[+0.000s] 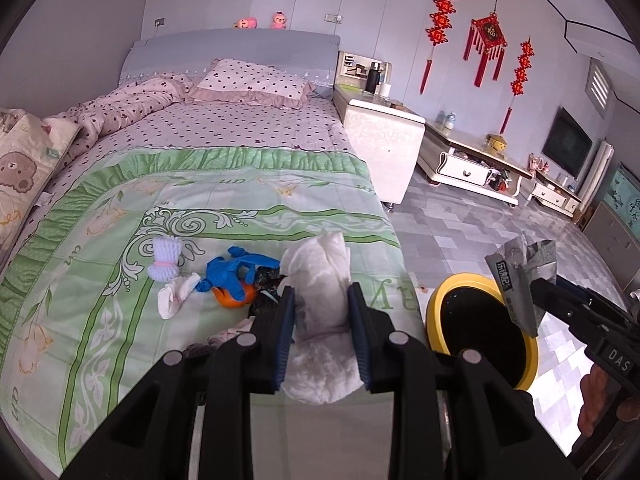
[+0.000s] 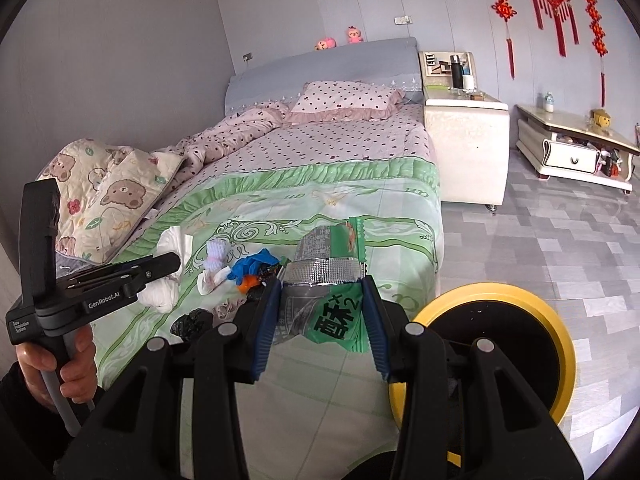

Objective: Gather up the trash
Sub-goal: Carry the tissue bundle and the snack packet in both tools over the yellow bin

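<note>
The left gripper [image 2: 172,270] has "GenRobot.AI" on its side and a small label reading "Data Acquisition System". The right gripper [image 1: 536,292] shows the letters "DAS". The snack wrapper [image 2: 324,296] has big dark Chinese letters and a small "2" on its green part; the tiny print on its gray part is too small to read.

The left gripper pinches a crumpled white tissue wad [image 1: 324,300], soft and wrinkled, over the foot end of the bed [image 1: 224,184]. The right gripper pinches the snack wrapper, which is green and gray with a shiny silver band, near the bed's right edge. A round bin [image 2: 500,344] with a yellow rim and black inside stands on the floor just beside that edge.

More trash lies near the foot of the bed: a white foam net [image 1: 166,258], a small white tissue [image 1: 176,296], and a blue glove [image 1: 236,274] draped over something orange [image 1: 234,298]. The orange thing is mostly hidden. Dark bits beside it are hard to make out. A black lump [image 2: 192,322] is partly cut off by the gripper.
</note>
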Motion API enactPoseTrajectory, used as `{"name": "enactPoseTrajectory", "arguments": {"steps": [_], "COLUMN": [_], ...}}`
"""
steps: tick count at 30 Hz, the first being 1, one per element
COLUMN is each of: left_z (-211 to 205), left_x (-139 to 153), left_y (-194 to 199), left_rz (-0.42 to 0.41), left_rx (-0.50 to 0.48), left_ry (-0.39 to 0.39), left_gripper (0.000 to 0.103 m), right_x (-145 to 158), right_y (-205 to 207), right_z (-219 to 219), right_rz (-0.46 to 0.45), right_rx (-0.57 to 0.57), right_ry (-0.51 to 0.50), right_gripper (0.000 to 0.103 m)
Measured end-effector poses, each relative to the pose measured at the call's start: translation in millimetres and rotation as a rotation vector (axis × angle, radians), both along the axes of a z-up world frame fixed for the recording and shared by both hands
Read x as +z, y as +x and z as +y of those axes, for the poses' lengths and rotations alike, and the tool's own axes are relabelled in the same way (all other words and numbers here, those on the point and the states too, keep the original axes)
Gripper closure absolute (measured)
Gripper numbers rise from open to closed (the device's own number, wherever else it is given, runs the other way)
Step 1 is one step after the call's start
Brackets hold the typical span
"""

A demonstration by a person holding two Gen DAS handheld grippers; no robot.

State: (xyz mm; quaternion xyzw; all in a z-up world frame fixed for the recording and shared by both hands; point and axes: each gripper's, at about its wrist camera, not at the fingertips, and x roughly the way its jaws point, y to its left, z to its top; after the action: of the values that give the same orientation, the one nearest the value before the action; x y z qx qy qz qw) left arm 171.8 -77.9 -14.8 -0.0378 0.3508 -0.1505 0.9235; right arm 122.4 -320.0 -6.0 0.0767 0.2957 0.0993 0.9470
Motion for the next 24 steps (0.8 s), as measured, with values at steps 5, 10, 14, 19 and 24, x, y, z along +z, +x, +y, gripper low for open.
{"name": "enactPoseTrajectory", "arguments": {"steps": [5,10,14,19,24], "left_z": [-27,-56,-78,-103,-124], "left_x": [3,0,-3,-11,-21], "left_y": [2,7,12,19,25], "left_rz": [-0.006,0.002,0.007,0.022,0.038], "left_rx": [-0.045,-0.094,-0.128,-0.168,-0.201], "left_ry": [-0.002,0.001,0.004,0.009,0.013], "left_gripper": [0.078,0.077,0.078,0.077,0.077], "right_x": [3,2,-2,-9,-19], "right_y": [-3,-6,-10,-12,-12], "right_z": [-22,-42,-61,-86,-106], "right_rz": [-0.005,-0.004,0.003,0.018,0.035], "right_rx": [-0.033,-0.072,-0.104,-0.141,-0.177], "right_ry": [-0.003,0.0,0.004,0.009,0.01], "right_gripper": [0.064,0.064,0.064,0.064,0.064]}}
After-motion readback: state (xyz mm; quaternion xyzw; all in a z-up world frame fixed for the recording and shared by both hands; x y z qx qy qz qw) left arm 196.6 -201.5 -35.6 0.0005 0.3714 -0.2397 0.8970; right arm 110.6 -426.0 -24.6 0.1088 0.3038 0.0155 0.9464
